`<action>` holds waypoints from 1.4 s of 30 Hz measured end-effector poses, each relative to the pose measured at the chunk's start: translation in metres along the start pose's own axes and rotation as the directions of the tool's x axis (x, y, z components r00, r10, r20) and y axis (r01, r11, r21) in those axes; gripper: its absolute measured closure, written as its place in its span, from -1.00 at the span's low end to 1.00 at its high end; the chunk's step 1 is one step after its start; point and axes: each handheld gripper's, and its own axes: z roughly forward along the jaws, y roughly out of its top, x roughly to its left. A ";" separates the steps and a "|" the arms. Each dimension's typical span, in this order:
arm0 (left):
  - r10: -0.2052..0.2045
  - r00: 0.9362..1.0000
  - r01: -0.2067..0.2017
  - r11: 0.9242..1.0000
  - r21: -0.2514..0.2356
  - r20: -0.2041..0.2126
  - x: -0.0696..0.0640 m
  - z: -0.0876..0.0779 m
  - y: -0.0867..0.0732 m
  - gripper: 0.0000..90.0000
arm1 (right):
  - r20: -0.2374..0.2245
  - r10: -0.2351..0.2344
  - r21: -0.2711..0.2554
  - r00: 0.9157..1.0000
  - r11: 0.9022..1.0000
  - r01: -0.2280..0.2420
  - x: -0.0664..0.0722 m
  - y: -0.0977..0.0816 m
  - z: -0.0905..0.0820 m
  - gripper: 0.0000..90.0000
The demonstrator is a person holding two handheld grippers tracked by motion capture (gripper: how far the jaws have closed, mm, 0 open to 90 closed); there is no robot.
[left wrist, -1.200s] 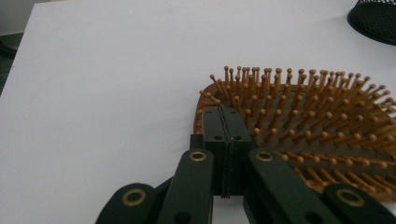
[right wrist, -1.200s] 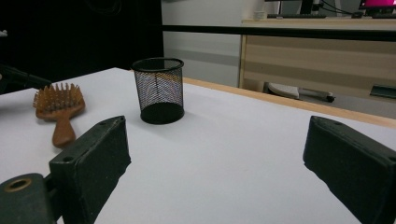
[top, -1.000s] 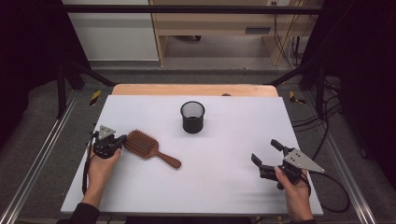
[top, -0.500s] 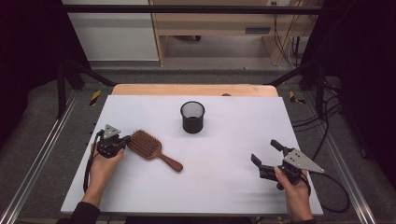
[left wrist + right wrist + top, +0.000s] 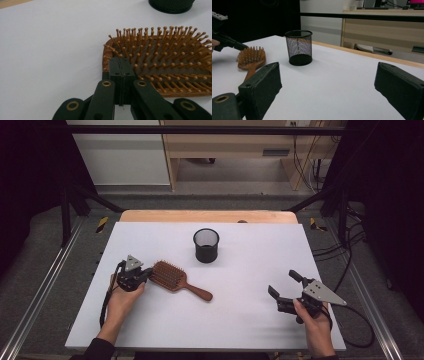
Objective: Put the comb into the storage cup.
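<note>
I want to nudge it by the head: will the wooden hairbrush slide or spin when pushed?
The hairbrush looks rigid wood, lying flat with bristles up, so it probably slides across the smooth white table. The shut left gripper meets one corner of the head, so the handle will likely swing round. Rolling seems unlikely.

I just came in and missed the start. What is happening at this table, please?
A person works with a hand-held gripper in each hand. The left hand-held gripper, jaws shut, presses against the bristled head of a wooden paddle hairbrush lying on the white table. The right hand-held gripper is open and holds nothing. A black mesh pen cup stands upright behind the brush.
</note>
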 end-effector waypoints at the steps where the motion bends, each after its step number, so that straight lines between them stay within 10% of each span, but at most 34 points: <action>1: 0.007 1.000 -0.007 1.000 0.001 0.002 -0.001 0.001 0.001 1.00 | -0.001 0.000 0.000 1.000 1.000 0.000 0.000 0.000 0.000 -0.85; 19: 0.102 0.987 -0.104 0.995 0.008 0.122 -0.049 0.024 0.026 1.00 | -0.047 -0.032 0.043 0.998 0.998 0.034 0.013 -0.001 0.008 -0.85; 42: 0.209 0.941 -0.213 0.977 -0.012 0.266 -0.140 0.051 0.054 1.00 | -0.055 -0.017 0.069 0.998 0.997 0.021 0.019 0.001 0.007 -0.85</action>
